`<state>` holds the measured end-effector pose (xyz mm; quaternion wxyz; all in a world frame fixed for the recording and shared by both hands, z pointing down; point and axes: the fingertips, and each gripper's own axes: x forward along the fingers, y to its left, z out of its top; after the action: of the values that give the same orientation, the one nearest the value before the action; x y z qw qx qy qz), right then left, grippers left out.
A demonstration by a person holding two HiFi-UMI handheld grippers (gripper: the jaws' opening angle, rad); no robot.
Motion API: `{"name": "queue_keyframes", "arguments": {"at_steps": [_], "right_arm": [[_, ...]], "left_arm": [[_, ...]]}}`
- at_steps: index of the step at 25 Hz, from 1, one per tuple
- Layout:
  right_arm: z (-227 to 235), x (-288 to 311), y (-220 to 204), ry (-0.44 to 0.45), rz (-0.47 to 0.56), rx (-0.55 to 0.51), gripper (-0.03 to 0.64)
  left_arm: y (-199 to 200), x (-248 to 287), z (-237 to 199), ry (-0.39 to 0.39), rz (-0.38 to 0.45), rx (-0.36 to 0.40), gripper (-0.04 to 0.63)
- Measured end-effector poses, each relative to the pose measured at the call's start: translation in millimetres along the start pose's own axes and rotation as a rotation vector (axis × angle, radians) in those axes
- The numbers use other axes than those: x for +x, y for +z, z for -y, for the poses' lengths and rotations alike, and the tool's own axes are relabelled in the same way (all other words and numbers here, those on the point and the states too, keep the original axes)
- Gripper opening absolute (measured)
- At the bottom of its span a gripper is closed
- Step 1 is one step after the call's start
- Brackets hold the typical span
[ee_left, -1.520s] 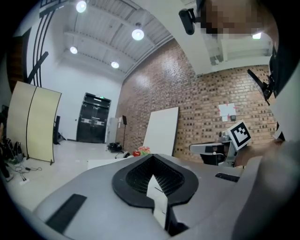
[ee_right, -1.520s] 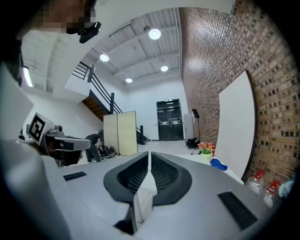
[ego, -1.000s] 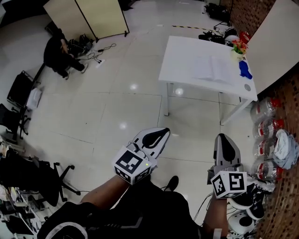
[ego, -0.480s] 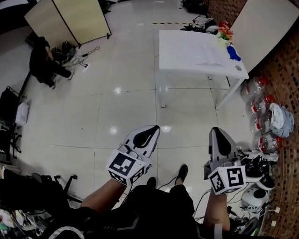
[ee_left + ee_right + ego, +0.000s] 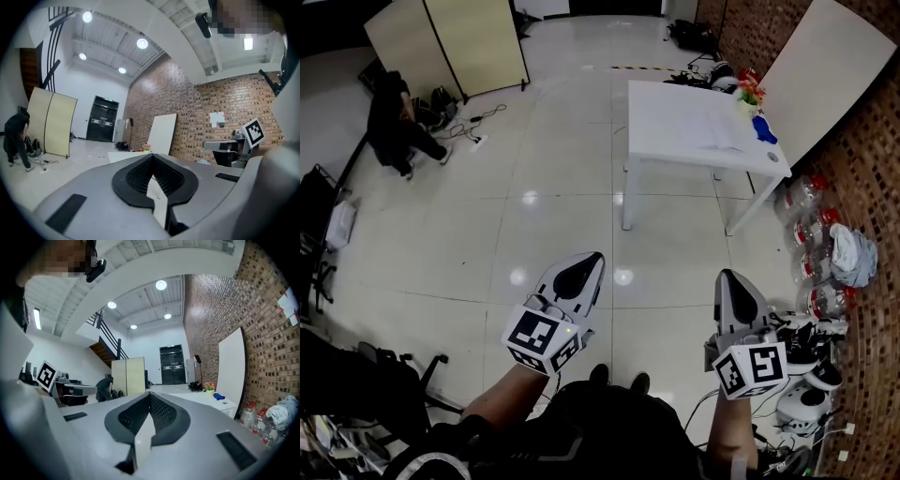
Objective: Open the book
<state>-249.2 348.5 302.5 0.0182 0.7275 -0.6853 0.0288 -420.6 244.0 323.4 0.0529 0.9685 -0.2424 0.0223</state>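
A pale flat book (image 5: 715,131) lies on the white table (image 5: 666,141) far ahead at the upper right, beside a small flower pot (image 5: 750,94) and a blue object (image 5: 762,128). My left gripper (image 5: 592,258) and right gripper (image 5: 729,277) hang side by side over the glossy floor, well short of the table. Both point level with their tips together and nothing between them. In the left gripper view the left gripper (image 5: 151,156) aims at the distant table (image 5: 123,155). In the right gripper view the right gripper (image 5: 150,393) has the table (image 5: 197,397) just to its right.
A folding screen (image 5: 450,42) and a crouching person (image 5: 394,122) with cables are at the far left. Water bottles (image 5: 811,234) and a white board (image 5: 825,66) line the brick wall at the right. Office chairs (image 5: 319,225) stand at the left, and shoes and helmets (image 5: 806,375) lie at the lower right.
The view has shifted as I walk across the floor, and the table, screen and crouching person sit differently in it. Both grippers keep side by side in front of me, empty.
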Motion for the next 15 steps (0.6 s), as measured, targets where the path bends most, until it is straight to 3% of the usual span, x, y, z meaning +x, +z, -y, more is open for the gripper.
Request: {"name": "queue_keyframes", "arguments": {"at_steps": [15], "right_arm": [[6.6, -37.0, 15.7, 0.019, 0.046, -0.006, 0.003]], "left_arm": [[18.8, -12.3, 48.7, -0.033, 0.039, 0.015, -0.005]]}}
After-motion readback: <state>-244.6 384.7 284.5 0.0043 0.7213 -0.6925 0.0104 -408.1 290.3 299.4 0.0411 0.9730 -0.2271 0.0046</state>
